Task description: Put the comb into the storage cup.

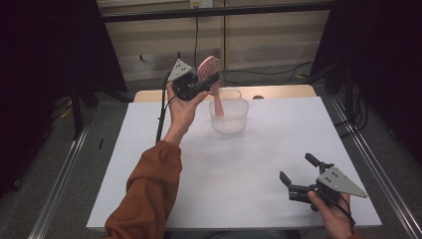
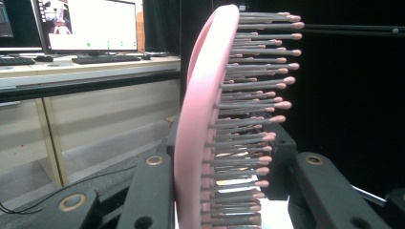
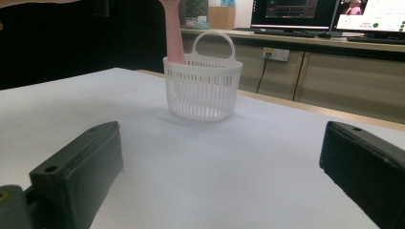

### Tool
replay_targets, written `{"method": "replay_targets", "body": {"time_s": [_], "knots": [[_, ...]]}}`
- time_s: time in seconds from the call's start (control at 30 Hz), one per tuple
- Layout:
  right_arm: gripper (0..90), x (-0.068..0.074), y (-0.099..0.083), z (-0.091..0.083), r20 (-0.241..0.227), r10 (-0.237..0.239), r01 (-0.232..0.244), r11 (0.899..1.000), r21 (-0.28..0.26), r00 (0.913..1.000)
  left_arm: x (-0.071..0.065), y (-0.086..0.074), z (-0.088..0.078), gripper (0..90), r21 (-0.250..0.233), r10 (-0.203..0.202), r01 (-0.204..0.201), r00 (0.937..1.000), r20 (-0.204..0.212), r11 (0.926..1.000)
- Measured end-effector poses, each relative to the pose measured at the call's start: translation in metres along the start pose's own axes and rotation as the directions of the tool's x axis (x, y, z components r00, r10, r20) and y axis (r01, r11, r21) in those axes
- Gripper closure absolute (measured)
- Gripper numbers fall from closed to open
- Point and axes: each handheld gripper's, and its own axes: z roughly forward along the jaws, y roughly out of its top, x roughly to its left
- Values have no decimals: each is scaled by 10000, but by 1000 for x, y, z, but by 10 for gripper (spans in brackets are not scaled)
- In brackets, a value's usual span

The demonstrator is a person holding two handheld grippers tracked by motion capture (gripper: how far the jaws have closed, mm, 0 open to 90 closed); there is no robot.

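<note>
one pink hairbrush (image 1: 211, 74) was clamped by its head in the left gripper (image 1: 198, 84) at about 12 o'clock, its handle already dipping into the white basket (image 1: 229, 121), so letting go was left, while the right gripper (image 1: 295, 174) waited wide apart near 4 o'clock.

You'll find nothing legible here — the glowing monitor screens (image 2: 90, 26) on the far wooden desk are too blurred to read.

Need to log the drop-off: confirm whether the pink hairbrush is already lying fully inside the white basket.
No. The left gripper holds the pink hairbrush by its head above the white basket, with just the handle dipping past the rim.
</note>
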Motion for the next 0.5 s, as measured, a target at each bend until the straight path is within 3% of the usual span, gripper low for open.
{"method": "replay_targets", "body": {"time_s": [0.13, 0.2, 0.5], "knots": [[8, 1, 0, 0, -34, -4, 5, 10000, 27, 10000, -2, -4, 5, 642, 64, 278, -277, 9996, -38, 9996], [8, 0, 0, 0, -31, -14, 14, 10000, 31, 10000, -4, -8, 7, 642, 34, 290, -291, 9995, 124, 9996], [7, 0, -1, 0, -81, 20, -19, 10000, 54, 10000, -4, -22, 12, 642, 367, 388, -388, 9992, 2, 9986]]}}
